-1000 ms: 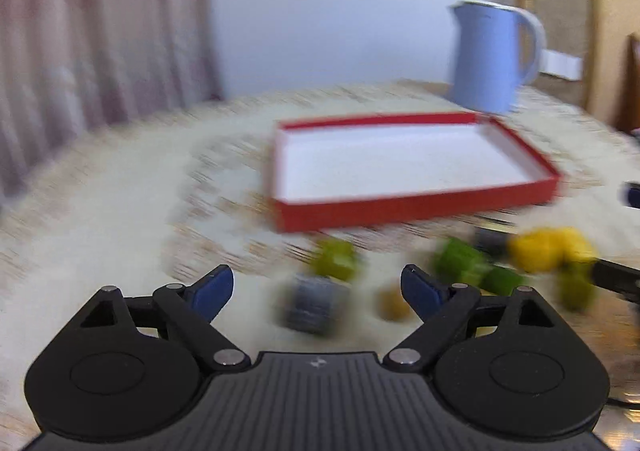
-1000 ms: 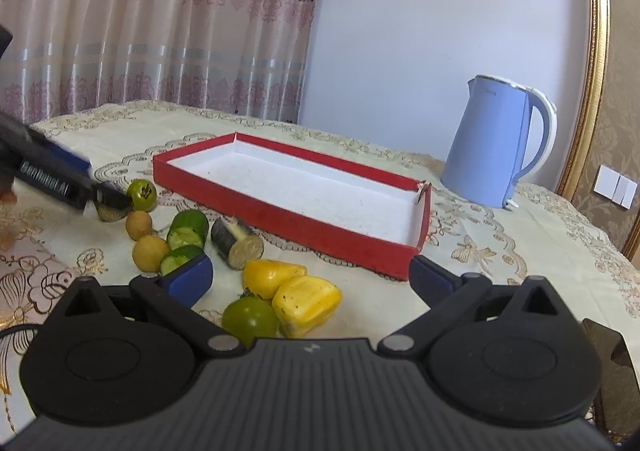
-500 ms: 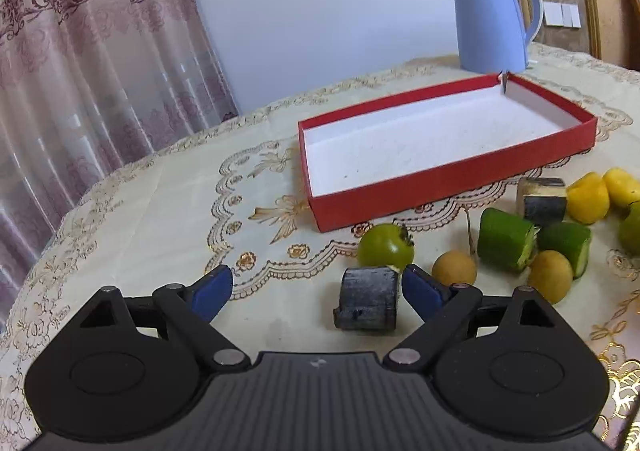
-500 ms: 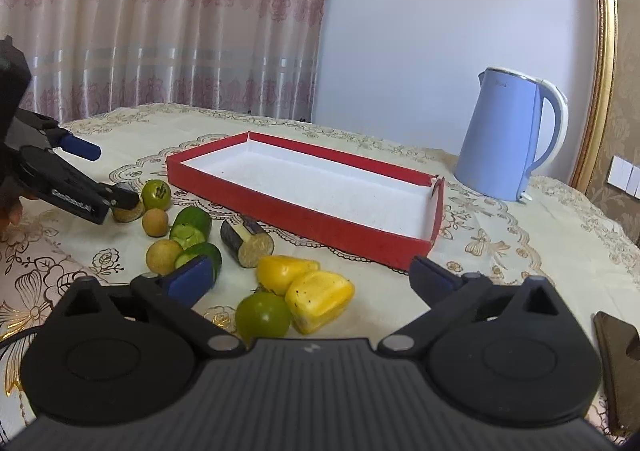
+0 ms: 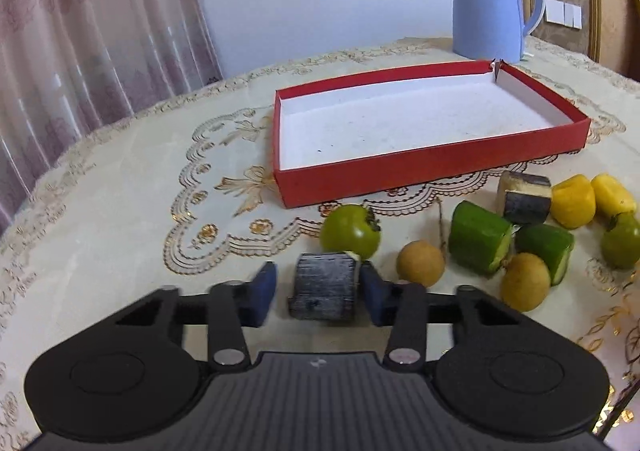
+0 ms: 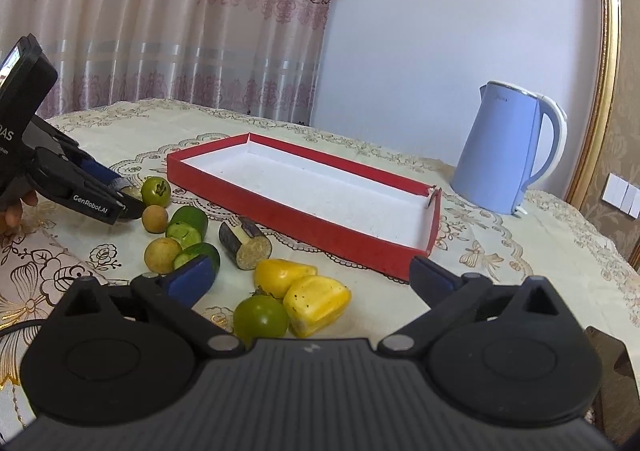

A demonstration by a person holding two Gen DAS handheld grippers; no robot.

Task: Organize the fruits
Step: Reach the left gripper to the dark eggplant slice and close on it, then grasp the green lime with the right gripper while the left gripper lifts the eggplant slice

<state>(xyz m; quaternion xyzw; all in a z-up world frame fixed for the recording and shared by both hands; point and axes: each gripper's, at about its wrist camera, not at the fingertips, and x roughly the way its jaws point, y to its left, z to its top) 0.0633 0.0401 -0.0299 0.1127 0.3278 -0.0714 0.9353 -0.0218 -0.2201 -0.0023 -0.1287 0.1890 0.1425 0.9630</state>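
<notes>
Between the closing jaws of the left gripper: dark eggplant chunk, on the tablecloth short of the empty red tray; left pad not yet touching. Risk: uneven contact rolls it against the green tomato. Right gripper: wide open, empty.

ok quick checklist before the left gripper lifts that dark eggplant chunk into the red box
1. Eggplant chunk between left gripper pads: ok.
2. Grip firm: not ok, jaws closing, gap shows on the left side.
3. Green tomato clear of the chunk: cannot tell, it sits right behind.
4. Red box has room: ok, nothing in it.
5. Right gripper out of the way: ok, open, holding nothing.
6. Kettle off the path: ok, behind the box.
</notes>
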